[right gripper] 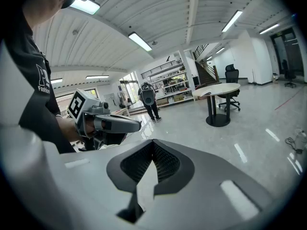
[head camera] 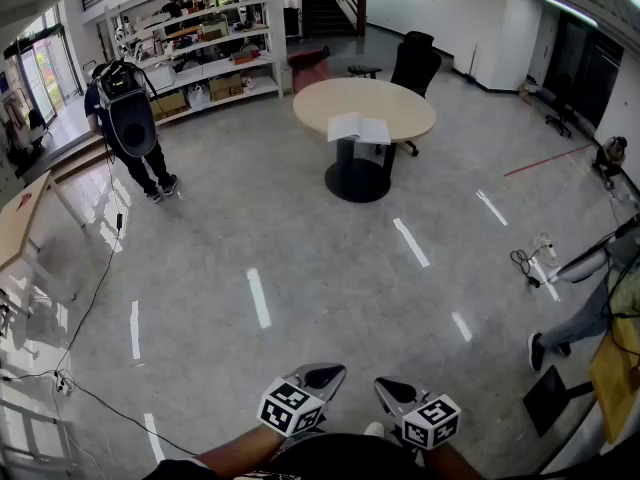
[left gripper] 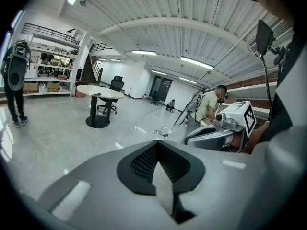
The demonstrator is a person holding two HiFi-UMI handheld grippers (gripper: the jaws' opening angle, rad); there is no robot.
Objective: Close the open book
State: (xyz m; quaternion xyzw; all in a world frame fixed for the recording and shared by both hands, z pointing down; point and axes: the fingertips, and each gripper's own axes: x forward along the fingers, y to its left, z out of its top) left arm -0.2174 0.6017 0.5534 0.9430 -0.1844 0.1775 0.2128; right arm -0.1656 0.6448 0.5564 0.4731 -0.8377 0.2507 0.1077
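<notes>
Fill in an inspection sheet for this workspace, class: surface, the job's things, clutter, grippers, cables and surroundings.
Surface: round table on a dark pedestal, far across the glossy floor.
Job's things: open book lying flat near the table's front edge, not yet closed.
Clutter: nothing seen on the table besides the book.
Grippers: left gripper and right gripper both have their fingers together and empty, and are held low, close to the person, well away from the table.
Cables: long black cable trailing over the floor at left; coiled cable at right.
Surroundings: shelving, office chair, a standing person, stairs.
</notes>
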